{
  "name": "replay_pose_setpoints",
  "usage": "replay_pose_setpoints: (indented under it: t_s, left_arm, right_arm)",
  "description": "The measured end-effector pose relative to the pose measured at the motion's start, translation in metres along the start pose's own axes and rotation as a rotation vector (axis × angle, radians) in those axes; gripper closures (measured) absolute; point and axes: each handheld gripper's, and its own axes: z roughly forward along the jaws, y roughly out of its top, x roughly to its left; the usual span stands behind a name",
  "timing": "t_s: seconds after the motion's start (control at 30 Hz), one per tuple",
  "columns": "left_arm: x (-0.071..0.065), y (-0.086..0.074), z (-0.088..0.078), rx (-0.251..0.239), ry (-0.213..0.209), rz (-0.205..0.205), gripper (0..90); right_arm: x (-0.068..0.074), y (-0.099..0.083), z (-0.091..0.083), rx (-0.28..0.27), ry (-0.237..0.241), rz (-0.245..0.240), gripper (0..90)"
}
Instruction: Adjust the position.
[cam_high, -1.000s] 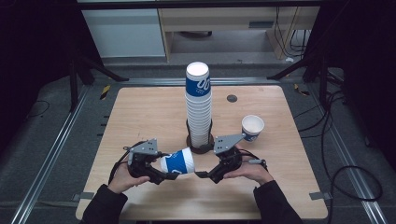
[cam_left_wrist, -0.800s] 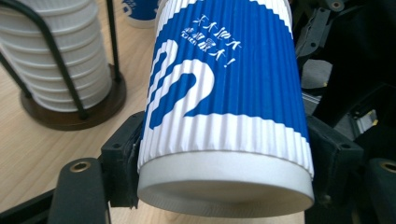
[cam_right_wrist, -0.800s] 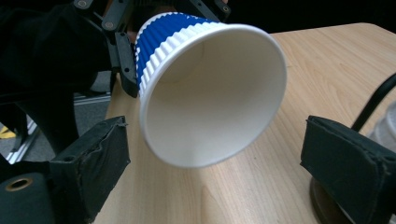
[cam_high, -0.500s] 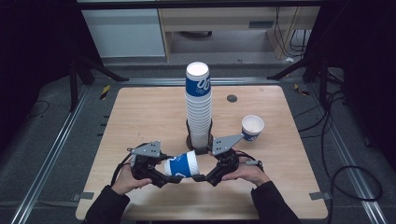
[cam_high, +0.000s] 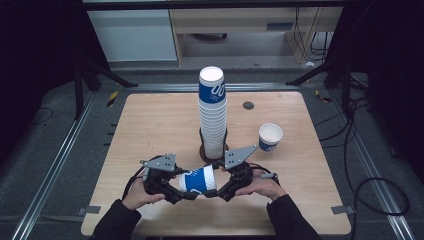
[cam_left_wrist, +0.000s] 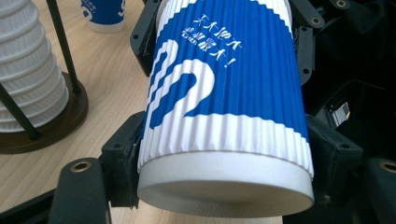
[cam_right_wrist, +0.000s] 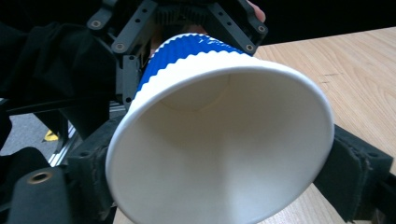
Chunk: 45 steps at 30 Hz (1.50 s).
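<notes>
A cup (cam_high: 198, 180) lay sideways above the worktop (cam_high: 150, 125), grasped by the left claw (cam_high: 176, 192) at its base; the right claw (cam_high: 216, 190) had just been closing onto its rim. Handover looked half done; placing remained.

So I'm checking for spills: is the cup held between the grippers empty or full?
Empty. The right gripper view looks straight into the cup's open mouth: bare white walls and bottom, no liquid.

Our right gripper (cam_high: 216, 190) jaws just closed on the cup's (cam_high: 197, 180) rim end. We've drawn the cup slightly further from the cup stack (cam_high: 213, 115).
</notes>
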Motion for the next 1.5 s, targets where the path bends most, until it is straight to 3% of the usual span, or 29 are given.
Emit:
replay_pose_setpoints:
  t_s: [0.13, 0.33, 0.57, 0.63, 0.7, 0.8, 0.97, 1.17, 1.37, 1.5]
  left_arm:
    - [0.000, 0.000, -0.001, 0.002, 0.016, 0.001, 25.2]
    - [0.002, 0.000, -0.007, 0.026, 0.059, 0.007, 17.7]
    - [0.007, -0.004, -0.006, 0.102, 0.103, 0.017, 14.4]
    - [0.007, -0.007, 0.001, 0.157, 0.133, 0.035, 14.1]
    - [0.007, -0.007, 0.004, 0.177, 0.142, 0.043, 13.9]
    - [0.004, -0.009, 0.016, 0.250, 0.149, 0.080, 14.0]
    - [0.000, -0.010, 0.028, 0.307, 0.143, 0.107, 15.4]
    - [-0.002, -0.011, 0.033, 0.327, 0.135, 0.111, 25.2]
    - [-0.002, -0.011, 0.032, 0.324, 0.120, 0.109, 26.2]
    - [0.000, -0.009, 0.027, 0.299, 0.124, 0.102, 26.3]
  right_arm:
    - [-0.001, 0.000, -0.001, -0.001, 0.003, 0.005, 15.8]
    - [-0.002, 0.002, -0.009, 0.024, -0.039, 0.006, 16.1]
    - [-0.007, -0.002, -0.008, 0.127, -0.101, 0.013, 15.8]
    - [-0.007, -0.004, -0.003, 0.169, -0.118, 0.008, 15.7]
    - [-0.006, -0.005, 0.003, 0.202, -0.117, 0.001, 15.6]
    - [-0.005, -0.006, 0.011, 0.237, -0.107, -0.006, 15.6]
    - [-0.002, -0.008, 0.020, 0.274, -0.083, -0.011, 15.5]
    - [0.000, -0.007, 0.025, 0.284, -0.058, -0.025, 15.4]
    - [0.000, -0.007, 0.024, 0.281, -0.048, -0.022, 14.6]
    - [-0.001, -0.006, 0.022, 0.252, -0.052, -0.017, 12.4]
